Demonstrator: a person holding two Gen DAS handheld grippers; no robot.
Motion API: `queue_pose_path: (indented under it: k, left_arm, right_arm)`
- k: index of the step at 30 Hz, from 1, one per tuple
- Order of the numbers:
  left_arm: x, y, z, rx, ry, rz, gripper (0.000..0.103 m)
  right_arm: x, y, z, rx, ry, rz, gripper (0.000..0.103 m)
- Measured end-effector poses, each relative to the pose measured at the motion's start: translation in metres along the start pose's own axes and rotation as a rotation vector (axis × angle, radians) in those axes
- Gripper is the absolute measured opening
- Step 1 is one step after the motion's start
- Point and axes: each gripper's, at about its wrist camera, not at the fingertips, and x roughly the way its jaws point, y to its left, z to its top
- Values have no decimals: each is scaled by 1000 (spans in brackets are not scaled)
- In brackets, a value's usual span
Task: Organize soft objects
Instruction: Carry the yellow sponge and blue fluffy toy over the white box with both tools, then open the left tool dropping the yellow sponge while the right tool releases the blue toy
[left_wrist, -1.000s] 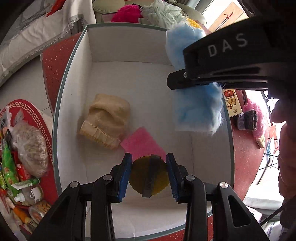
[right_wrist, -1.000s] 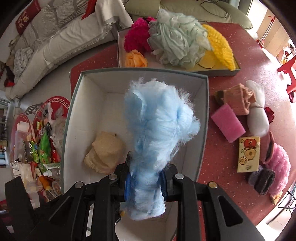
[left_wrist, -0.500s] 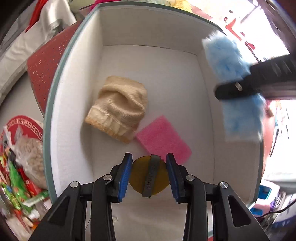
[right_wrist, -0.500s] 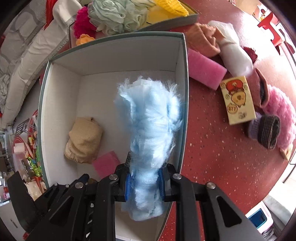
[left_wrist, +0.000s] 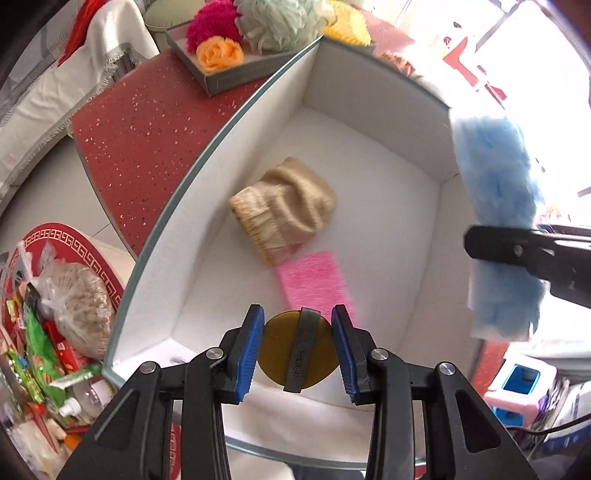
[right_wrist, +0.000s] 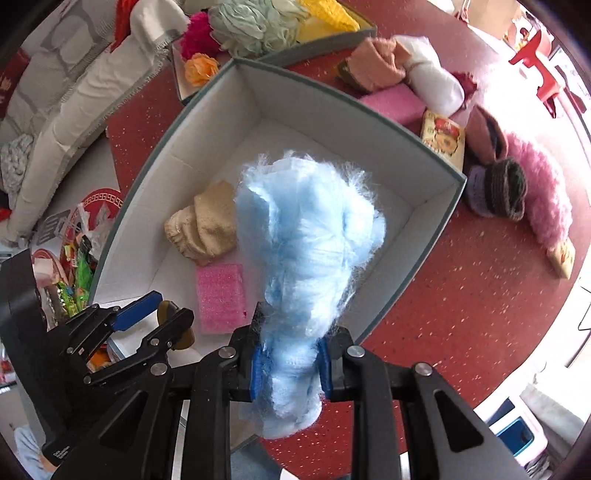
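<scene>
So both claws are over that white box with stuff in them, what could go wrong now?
The right gripper pinches only the lower end of the blue fluffy bundle, and its jaws are opening, so the bundle might drop partly over the box rim. The left gripper holds an amber disc over the pink sponge; released there, it could land on the sponge.

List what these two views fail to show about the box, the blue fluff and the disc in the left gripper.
- Box floor, right wrist view: the blue fluff covers its middle.
- Fluff, left wrist view: its right side washes out in window glare; the right gripper's fingers cross it.
- Disc, both views: a band and the left gripper hide enough that its material stays unclear.
</scene>
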Motion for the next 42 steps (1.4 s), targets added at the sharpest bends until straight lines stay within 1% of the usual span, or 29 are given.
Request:
queue_pose_path:
  k: [2,6,8,9,10,15,18,28,37,38,39,40,41,42]
  left_arm:
    - [-6,-2,-1,-9,-6,-3,39]
    - [-16,-2,-1,-17,-20,3,39]
    - [-20,-8,-3,-19,-26,6,39]
    - [-21,-8,-6,-21,-27,5,39]
    - [-23,-17,-3,-22,-28,7,39]
    - [-25,-18,-6,-34,-31,17,39]
    - [-27,-17,-8,-37,-32,24,39]
    - [-30,-20,-2,-36,-46,41,39]
    - [-24,-22,3,-26,-26,47,40]
    - [-24,-22,4,-25,-27,50,41]
    - [-24,-23,5,-24,-29,54,45]
    - [-23,-23,5,-27,-29,56,55]
    - [-23,-22,6,-32,-26,64,66]
    - [-22,-22,7,-39,-25,80,90]
  right_arm:
    - [-9,3,1,-26,-26,-17,25]
    - [-23,5,2,-53,-49,-36,26]
    - [-27,5,-5,-64,-54,-37,26]
    - [-29,5,-3,-66,-54,-37,26]
    - [-26,12,-4,-70,-53,-36,26]
    - [-35,15,-5,-84,-50,-37,26]
    - [-35,17,-6,-94,-53,-40,26]
    - [-41,14,-6,-97,-73,-15,26]
    - [-34,17,5,-119,-52,-8,27]
    - [-33,18,6,-123,-53,-8,27]
    - [-33,18,7,-126,-54,-9,27]
    - [-32,19,8,-128,-56,-9,29]
    - [-31,19,9,-133,-54,-5,43]
    - [-29,20,10,-138,-44,7,71]
